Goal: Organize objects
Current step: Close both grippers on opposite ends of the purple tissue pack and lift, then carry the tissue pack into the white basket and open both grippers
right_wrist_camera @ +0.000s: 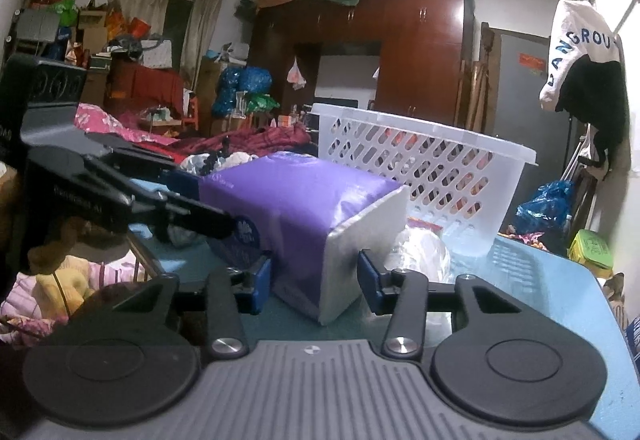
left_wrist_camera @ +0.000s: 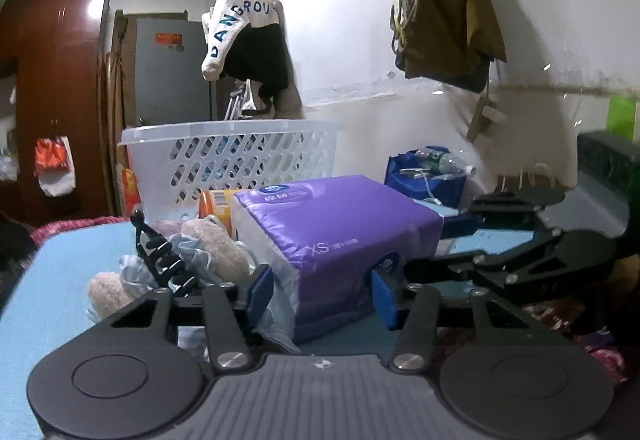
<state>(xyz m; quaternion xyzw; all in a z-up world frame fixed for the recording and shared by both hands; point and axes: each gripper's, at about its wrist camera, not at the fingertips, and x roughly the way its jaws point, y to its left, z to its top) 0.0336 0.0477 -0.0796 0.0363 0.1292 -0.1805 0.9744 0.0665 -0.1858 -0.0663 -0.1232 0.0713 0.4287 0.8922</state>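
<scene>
tissue pack (left_wrist_camera: 340, 236) sits between both grippers' blue pads.

The purple tissue pack (left_wrist_camera: 340, 232) is wrapped in glossy plastic film; the white perforated plastic basket (right_wrist_camera: 424, 164) is seen as smooth; the blue worktop (left_wrist_camera: 68, 272) as matt.

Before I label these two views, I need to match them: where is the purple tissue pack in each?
Left wrist: purple tissue pack at centre, between the left tool's fingers.
Right wrist: same pack at centre, its white end facing the right tool.
Shared landmark: white laundry basket behind it.
</scene>
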